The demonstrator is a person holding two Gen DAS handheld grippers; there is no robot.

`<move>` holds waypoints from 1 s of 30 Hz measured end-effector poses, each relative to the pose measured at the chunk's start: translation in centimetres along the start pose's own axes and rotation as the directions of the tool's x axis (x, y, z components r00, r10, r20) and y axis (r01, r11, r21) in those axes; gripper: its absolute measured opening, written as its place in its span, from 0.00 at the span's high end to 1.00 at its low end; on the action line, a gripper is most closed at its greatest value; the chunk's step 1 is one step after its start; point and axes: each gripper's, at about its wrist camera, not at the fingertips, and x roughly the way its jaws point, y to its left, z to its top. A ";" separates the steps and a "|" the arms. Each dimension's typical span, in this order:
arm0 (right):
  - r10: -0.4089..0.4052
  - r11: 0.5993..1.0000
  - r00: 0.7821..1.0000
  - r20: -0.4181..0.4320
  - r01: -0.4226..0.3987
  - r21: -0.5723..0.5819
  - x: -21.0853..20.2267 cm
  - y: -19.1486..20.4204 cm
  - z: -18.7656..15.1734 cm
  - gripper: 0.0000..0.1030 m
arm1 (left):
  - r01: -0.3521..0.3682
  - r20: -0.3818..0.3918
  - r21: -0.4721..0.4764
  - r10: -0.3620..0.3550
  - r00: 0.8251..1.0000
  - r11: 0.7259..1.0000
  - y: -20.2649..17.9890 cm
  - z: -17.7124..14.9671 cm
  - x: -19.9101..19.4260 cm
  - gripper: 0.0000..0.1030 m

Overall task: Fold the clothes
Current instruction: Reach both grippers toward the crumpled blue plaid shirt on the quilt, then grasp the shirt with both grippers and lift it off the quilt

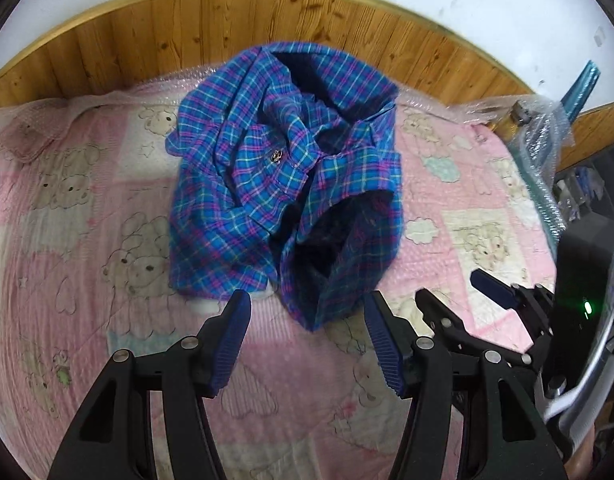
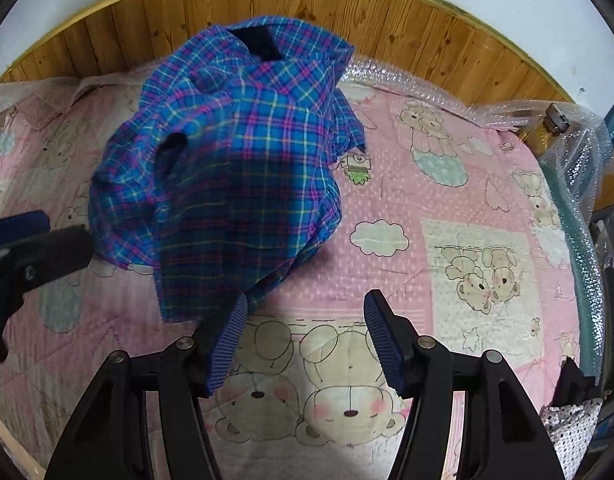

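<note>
My left gripper [image 1: 307, 320] hangs with its jaws released and holding nothing, its blue pads spread to either side of the near hem of the plaid shirt [image 1: 283, 184]. The shirt is a crumpled blue and pink heap in the middle of the pink bear-print quilt [image 1: 87, 240], which covers the bed. Its dark lining shows at an open sleeve turned toward me, and a small metal button sits near the middle of the heap. Behind the shirt, bubble wrap [image 1: 543, 128] lines the far edge of the quilt and bunches up at the right, against the wood-panelled wall [image 1: 147, 36].

To the right of the shirt, my right gripper [image 2: 305, 316] is likewise released and empty, hovering over the quilt. In the right wrist view its left pad lies against the shirt's near corner, though I cannot tell whether they touch.
</note>
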 end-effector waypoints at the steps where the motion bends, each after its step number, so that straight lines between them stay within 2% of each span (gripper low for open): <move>1: -0.005 1.000 1.000 -0.015 0.005 -0.004 0.7 -0.3 0.2 0.40 | -0.005 -0.011 0.000 0.005 1.000 1.000 -0.1 0.5 0.9 0.42; 7: -0.012 1.000 0.998 -0.063 0.011 -0.010 4.4 -2.0 1.6 0.40 | -0.036 -0.066 0.011 0.036 0.997 0.999 -1.4 4.2 6.9 0.42; 8: -0.001 1.000 0.998 -0.065 0.000 -0.004 5.0 -2.0 1.9 0.40 | -0.034 -0.069 0.021 0.035 0.997 0.999 -1.6 4.8 7.8 0.42; 9: 0.008 1.000 0.997 -0.071 -0.008 0.001 5.5 -2.2 1.9 0.40 | -0.030 -0.070 0.032 0.032 0.997 0.999 -1.7 5.3 8.6 0.48; 10: 0.022 1.000 0.997 -0.074 -0.021 0.011 5.9 -2.5 2.0 0.40 | -0.016 -0.063 0.040 0.018 0.998 0.999 -1.6 5.8 9.2 0.82; 11: 0.035 0.999 0.996 -0.077 -0.034 0.020 6.3 -2.8 2.0 0.40 | 0.010 -0.061 0.034 -0.008 0.998 0.999 -1.2 6.1 9.5 0.97; 14: 0.112 0.992 0.993 -0.035 -0.110 0.059 6.0 -4.1 2.2 0.40 | 0.064 0.051 -0.093 -0.060 0.997 0.994 2.9 6.7 5.7 0.97; 16: 0.157 0.985 0.988 -0.013 -0.156 0.077 6.0 -4.9 2.4 0.40 | 0.043 0.140 -0.211 -0.014 0.990 0.977 8.0 5.3 1.2 0.97; 17: 0.176 0.981 0.984 -0.012 -0.175 0.082 6.2 -5.2 2.4 0.40 | -0.002 0.151 -0.269 0.045 0.987 0.963 11.2 3.7 -0.4 0.97; 19: 0.221 0.973 0.974 -0.059 -0.216 0.083 8.0 -4.6 2.6 0.40 | -0.078 0.015 -0.394 0.092 0.996 0.916 17.3 -0.4 0.6 0.97; 21: 0.244 0.968 0.965 -0.093 -0.238 0.076 9.3 -4.1 3.2 0.40 | -0.096 -0.080 -0.524 0.063 0.995 0.846 21.5 -4.8 1.5 0.97; 22: 0.258 0.965 0.962 -0.089 -0.252 0.076 9.6 -3.9 3.7 0.40 | -0.097 -0.089 -0.539 0.058 0.994 0.837 22.2 -6.4 1.3 0.97; 25: 0.301 0.951 0.952 -0.064 -0.294 0.096 10.1 -3.8 6.1 0.40 | -0.060 -0.044 -0.525 0.043 0.998 0.849 21.4 -8.8 0.0 0.96; 26: 0.323 0.943 0.945 -0.057 -0.315 0.110 10.4 -3.7 7.0 0.40 | -0.047 -0.037 -0.533 0.032 0.999 0.844 21.1 -9.5 -0.2 0.95; 28: 0.383 0.916 0.922 -0.053 -0.372 0.153 11.3 -3.5 8.8 0.39 | -0.028 -0.042 -0.568 0.005 0.999 0.823 20.5 -10.1 -0.1 0.88; 30: 0.428 0.893 0.902 -0.059 -0.411 0.181 12.3 -2.9 10.2 0.39 | -0.008 -0.046 -0.596 -0.024 0.999 0.803 19.7 -10.0 0.2 0.76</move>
